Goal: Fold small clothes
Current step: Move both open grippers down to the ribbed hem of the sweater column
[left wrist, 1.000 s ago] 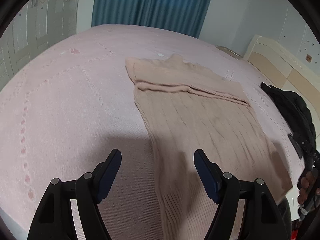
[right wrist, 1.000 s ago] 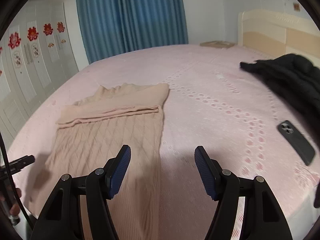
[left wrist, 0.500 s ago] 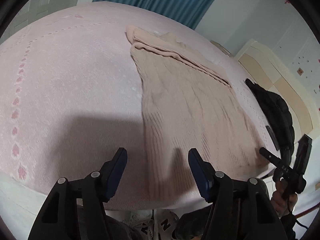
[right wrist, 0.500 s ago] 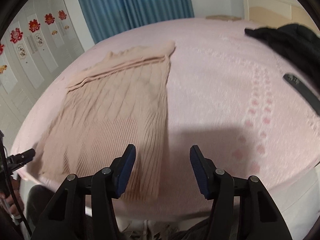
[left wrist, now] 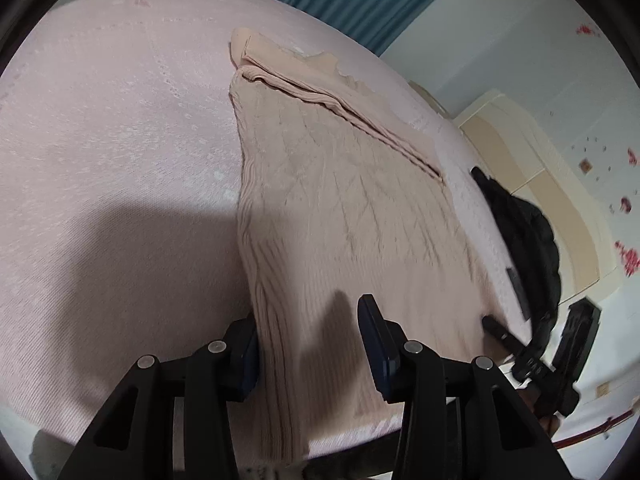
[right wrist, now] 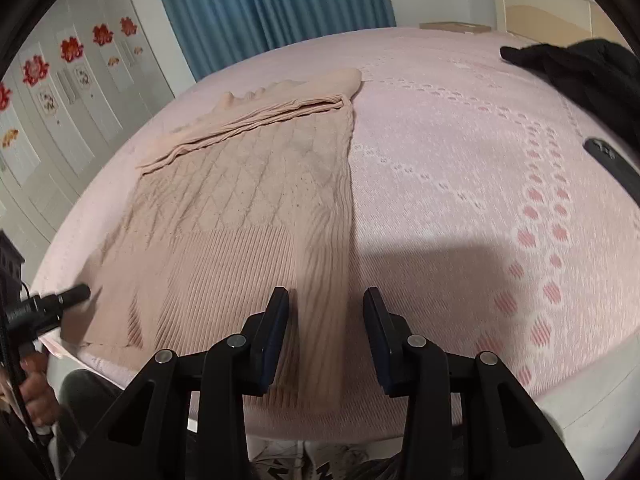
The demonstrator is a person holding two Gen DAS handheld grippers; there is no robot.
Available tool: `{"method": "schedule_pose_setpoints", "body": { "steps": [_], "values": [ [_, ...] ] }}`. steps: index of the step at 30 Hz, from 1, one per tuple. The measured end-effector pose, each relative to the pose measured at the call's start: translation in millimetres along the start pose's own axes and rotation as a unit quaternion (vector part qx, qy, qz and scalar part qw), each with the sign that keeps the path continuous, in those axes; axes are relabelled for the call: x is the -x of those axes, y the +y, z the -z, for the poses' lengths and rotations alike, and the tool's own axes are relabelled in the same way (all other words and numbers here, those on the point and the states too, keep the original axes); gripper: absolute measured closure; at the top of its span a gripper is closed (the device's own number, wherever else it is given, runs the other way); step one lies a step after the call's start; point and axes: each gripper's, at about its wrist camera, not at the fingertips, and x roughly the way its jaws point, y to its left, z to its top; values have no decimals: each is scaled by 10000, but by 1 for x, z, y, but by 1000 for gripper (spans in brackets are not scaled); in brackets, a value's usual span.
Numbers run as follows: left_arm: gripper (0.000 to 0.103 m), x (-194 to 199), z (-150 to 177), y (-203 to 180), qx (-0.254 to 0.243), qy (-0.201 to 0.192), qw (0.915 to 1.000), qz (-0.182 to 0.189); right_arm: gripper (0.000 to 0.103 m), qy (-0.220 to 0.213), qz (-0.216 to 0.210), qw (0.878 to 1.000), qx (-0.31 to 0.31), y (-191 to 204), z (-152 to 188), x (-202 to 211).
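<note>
garment: beige knit sweater [left wrist: 352, 216] lies flat on the pink bed [left wrist: 120, 160], hem hanging over the near edge, collar end at 12 o'clock. Top portion looks already folded down into a band of layered edges across the far end, so the body reads as a narrow rectangle ready for the next fold.
left gripper [left wrist: 308, 340]: jaws apart, straddling the sweater's left hem corner at 6 o'clock in the left wrist view. Left pad sits at or just under the fabric edge; nothing clamped yet.
right gripper [right wrist: 326, 332]: jaws apart, straddling the right hem corner, ribbed strip running between the pads. Also not clamped.
why this placement: one gripper per hem corner, likely so both lift together and carry the hem toward 12 o'clock without skewing the fold.
hem overhang: edge off the bed gives the lower jaw room to get under; probably deliberate.
risk: knit is soft and stretchy; a shallow bite could catch one layer only or slip.
clutter: black jacket [right wrist: 580, 64] at 2 o'clock and dark phone [right wrist: 612, 164] at 3 o'clock in the right wrist view, well apart from the sweater, outside the fold path.
backdrop: blue curtain [right wrist: 272, 8] behind the bed.
</note>
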Motion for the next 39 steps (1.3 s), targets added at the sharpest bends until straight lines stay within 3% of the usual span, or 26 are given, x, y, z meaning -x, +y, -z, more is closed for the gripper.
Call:
{"method": "schedule_pose_setpoints", "body": {
  "steps": [6,14,24,28,32,39],
  "values": [
    [62,-19,-24,1,301,58,9994,184,63,139,-38,9998,136,11,-23,-22],
    [61,-33,-35,-10,100,102,9999,-52,59,105,13,9999,-109,12,-42,-42],
    [61,-3,4,-10,-452,188,9987,-127,56,215,-138,9988,418,14,-12,-17],
    [61,5,18,-12,-552,54,9980,-294,54,89,-60,9983,573,17,1,-8],
    [61,9,27,-18,-690,-101,9961,-537,40,-68,-148,9986,511,20,11,-3],
    [61,18,37,-23,-829,-253,9930,-803,40,-115,-60,9982,581,24,23,9]
  ]
}}
